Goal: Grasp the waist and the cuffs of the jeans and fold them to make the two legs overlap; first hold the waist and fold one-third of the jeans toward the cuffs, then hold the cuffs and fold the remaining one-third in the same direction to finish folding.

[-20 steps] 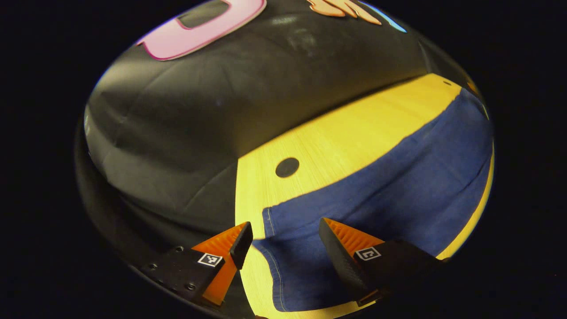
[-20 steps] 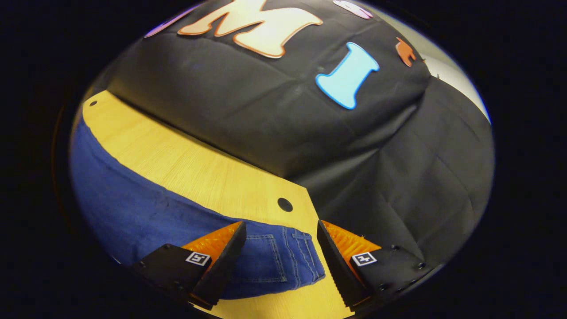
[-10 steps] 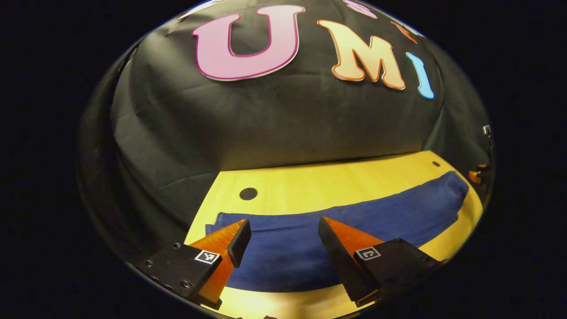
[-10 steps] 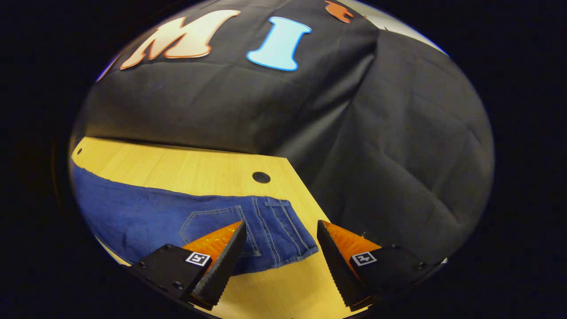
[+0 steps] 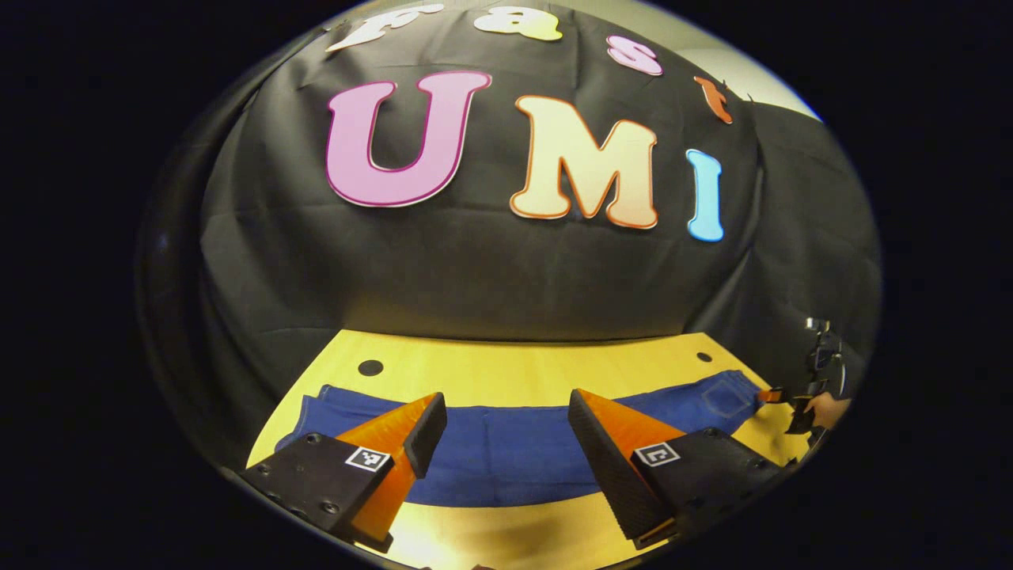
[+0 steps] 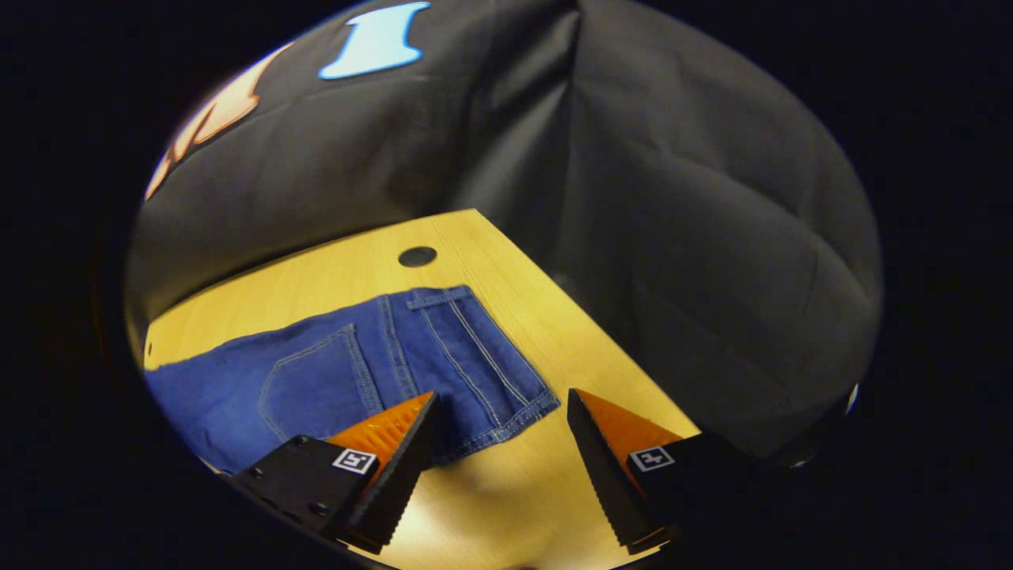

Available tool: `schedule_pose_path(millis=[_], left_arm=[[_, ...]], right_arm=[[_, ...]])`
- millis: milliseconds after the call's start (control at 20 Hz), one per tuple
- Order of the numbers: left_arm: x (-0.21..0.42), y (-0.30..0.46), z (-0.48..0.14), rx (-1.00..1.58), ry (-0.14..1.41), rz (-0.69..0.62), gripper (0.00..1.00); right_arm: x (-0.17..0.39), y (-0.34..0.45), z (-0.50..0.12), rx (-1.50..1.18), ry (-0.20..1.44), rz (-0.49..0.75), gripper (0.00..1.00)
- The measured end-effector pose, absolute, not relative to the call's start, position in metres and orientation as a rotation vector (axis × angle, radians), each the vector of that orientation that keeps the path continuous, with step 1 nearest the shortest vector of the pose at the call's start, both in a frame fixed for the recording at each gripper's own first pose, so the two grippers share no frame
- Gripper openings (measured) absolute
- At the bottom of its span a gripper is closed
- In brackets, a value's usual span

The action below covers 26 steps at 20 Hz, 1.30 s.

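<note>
Both hand-held grippers have pulled back and risen from the jeans (image 5: 506,455), left (image 5: 506,431) and right (image 6: 500,431) spread, gripping nothing; the denim lies flat across the worktop (image 6: 506,309).

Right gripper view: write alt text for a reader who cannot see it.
The right gripper hangs open above the waist end of blue jeans lying flat on a yellow wooden table, back pocket up. A round dark hole marks the tabletop beyond the waistband, with black cloth behind.
</note>
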<state>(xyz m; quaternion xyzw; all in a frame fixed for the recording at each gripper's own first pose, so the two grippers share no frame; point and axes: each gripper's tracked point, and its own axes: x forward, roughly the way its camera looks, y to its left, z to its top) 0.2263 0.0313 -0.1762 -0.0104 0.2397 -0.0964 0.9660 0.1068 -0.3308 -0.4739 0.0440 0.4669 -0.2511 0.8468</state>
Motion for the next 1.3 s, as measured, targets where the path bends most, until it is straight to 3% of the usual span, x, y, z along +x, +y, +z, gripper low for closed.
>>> schedule_pose_path(millis=[150, 250, 350, 600, 700, 750, 1050, 1300], left_arm=[[0.217, 0.013, -0.158, 0.004, 0.464, -0.205, 0.96], [0.216, 0.003, -0.150, 0.019, 0.450, -0.222, 0.96], [0.216, -0.010, -0.144, 0.016, 0.437, -0.241, 0.96], [0.216, -0.023, -0.146, -0.005, 0.436, -0.276, 0.96], [0.214, -0.019, -0.145, -0.028, 0.435, -0.265, 0.96], [0.212, -0.018, -0.145, -0.045, 0.436, -0.268, 0.96], [0.211, 0.016, -0.146, -0.058, 0.441, -0.226, 0.98], [0.207, 0.048, -0.151, -0.093, 0.449, -0.210, 0.98]], right_arm=[[0.107, -0.332, -0.490, 0.266, 0.996, -0.545, 0.96], [0.106, -0.335, -0.485, 0.259, 0.973, -0.532, 0.99], [0.111, -0.325, -0.484, 0.296, 0.974, -0.489, 0.91], [0.114, -0.326, -0.485, 0.343, 0.950, -0.456, 0.19], [0.119, -0.330, -0.474, 0.261, 0.917, -0.442, 0.07], [0.120, -0.326, -0.469, 0.224, 0.903, -0.431, 0.04], [0.157, -0.300, -0.394, 0.211, 0.723, -0.367, 0.06], [0.199, -0.227, -0.339, 0.167, 0.602, -0.248, 0.06]])
